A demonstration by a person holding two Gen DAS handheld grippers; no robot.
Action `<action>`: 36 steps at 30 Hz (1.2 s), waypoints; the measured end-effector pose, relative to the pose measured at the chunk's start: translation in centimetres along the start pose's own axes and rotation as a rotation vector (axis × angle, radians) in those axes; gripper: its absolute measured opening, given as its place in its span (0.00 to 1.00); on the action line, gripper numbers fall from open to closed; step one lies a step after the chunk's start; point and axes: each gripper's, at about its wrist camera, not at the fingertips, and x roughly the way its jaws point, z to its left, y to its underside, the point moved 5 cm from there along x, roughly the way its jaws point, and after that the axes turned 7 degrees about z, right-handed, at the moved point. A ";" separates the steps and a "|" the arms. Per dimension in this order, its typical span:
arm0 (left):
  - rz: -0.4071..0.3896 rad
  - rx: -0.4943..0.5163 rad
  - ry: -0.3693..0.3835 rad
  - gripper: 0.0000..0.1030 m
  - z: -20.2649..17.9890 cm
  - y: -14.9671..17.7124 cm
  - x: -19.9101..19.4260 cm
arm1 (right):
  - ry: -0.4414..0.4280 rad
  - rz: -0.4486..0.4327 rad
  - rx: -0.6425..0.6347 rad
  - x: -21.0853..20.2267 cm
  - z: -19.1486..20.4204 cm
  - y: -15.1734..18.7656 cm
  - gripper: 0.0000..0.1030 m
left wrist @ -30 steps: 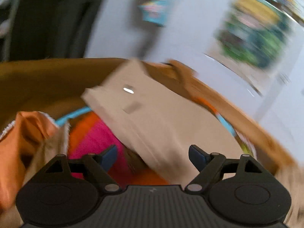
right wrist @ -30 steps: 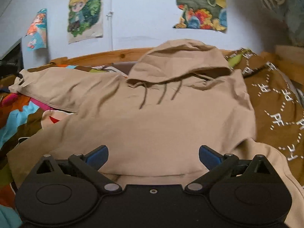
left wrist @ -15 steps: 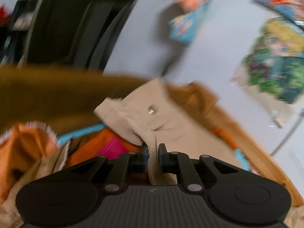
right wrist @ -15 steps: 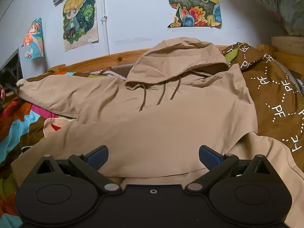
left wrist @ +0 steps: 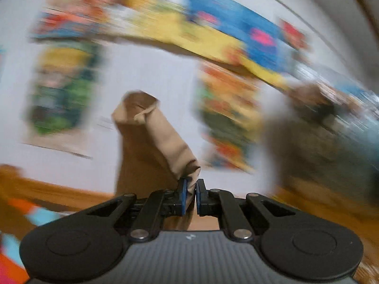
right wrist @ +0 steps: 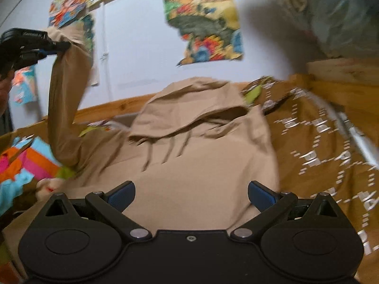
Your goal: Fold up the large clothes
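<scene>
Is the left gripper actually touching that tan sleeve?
Touching. The left wrist view shows the left gripper with jaws shut on the sleeve, lifting it.

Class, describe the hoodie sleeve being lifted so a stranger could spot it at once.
Find the tan hoodie spread on the bed. Its sleeve rises from the body's left side toward the postered wall. Only this part is off the bed, its cuff pinched in the left gripper.

The brown bedspread (right wrist: 327, 142) carries a repeated white letter pattern, too blurred here to spell out for sure; the left gripper (right wrist: 64, 45) bears small raised lettering, unreadable; nothing else bears text
</scene>
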 end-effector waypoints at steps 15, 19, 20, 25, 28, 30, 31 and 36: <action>0.455 0.158 0.151 0.76 -4.8 16.3 3.0 | 0.076 0.002 0.075 1.1 -4.3 1.1 0.92; 0.488 0.079 -0.164 0.76 2.9 16.2 5.5 | 0.005 0.079 0.051 3.5 -2.5 2.4 0.75; 0.504 0.046 -0.208 0.74 4.6 16.3 6.4 | -0.004 0.089 0.043 4.4 -2.3 2.4 0.74; 0.561 -0.155 -0.362 0.71 12.7 17.6 9.5 | 0.027 0.163 -0.050 8.8 -1.5 1.5 0.69; 0.608 -0.289 -0.373 0.71 15.6 18.9 11.2 | 0.097 0.256 -0.059 11.2 -2.0 1.8 0.68; 0.626 -0.326 -0.363 0.71 16.2 19.5 12.4 | 0.116 0.317 -0.045 12.7 -2.0 2.4 0.67; 0.630 -0.335 -0.360 0.71 16.3 19.6 12.7 | 0.117 0.323 -0.039 13.0 -2.0 2.7 0.59; 0.635 -0.352 -0.353 0.67 16.7 20.2 13.5 | 0.111 0.315 0.022 11.2 -2.0 2.1 0.08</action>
